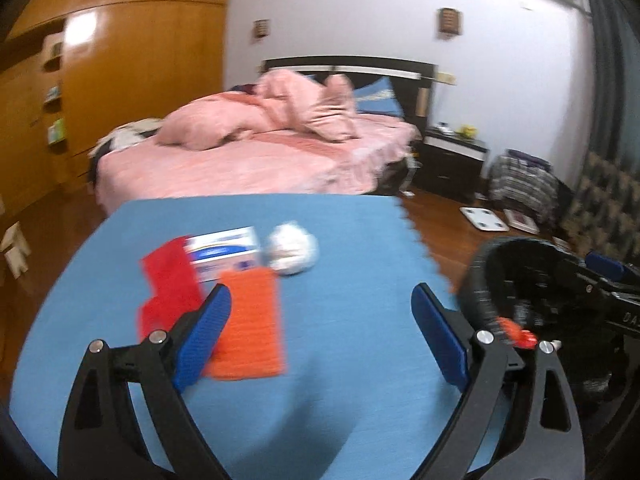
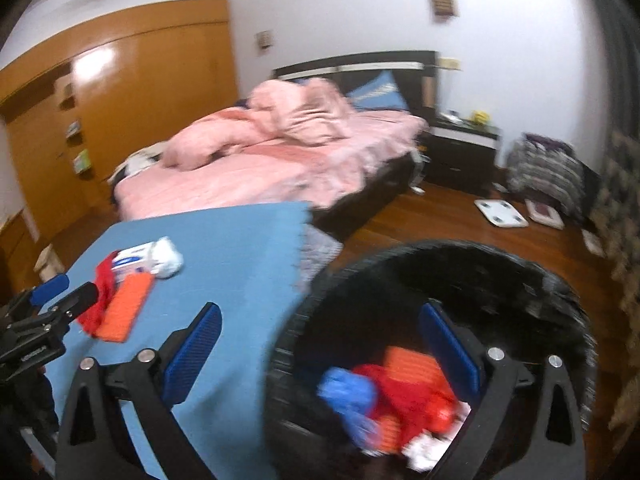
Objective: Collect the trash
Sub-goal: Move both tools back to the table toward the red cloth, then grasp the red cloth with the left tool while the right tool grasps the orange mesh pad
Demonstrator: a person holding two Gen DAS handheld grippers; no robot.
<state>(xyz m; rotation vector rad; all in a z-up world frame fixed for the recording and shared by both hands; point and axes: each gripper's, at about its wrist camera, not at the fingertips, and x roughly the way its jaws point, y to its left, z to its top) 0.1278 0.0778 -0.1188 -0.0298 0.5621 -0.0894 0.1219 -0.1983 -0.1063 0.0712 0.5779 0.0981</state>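
left gripper [image 1: 322,336] held wide, empty | orange packet [image 1: 250,324] lies just ahead-left, long axis pointing away | right gripper [image 2: 322,354] spread empty over bin [image 2: 460,272]; left judged nearer

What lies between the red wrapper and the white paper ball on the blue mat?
A white-and-blue box lies between the red wrapper and the paper ball, seen in both wrist views.

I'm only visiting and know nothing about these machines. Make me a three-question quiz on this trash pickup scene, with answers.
1. True or false: the left gripper is holding trash.
2. Which item lies nearest the left gripper: A white wad, B orange piece, C box?
3. What colour is the bin below the right gripper?

Key: 1 false, both grippers are open and hold nothing; 2 B; 3 black.
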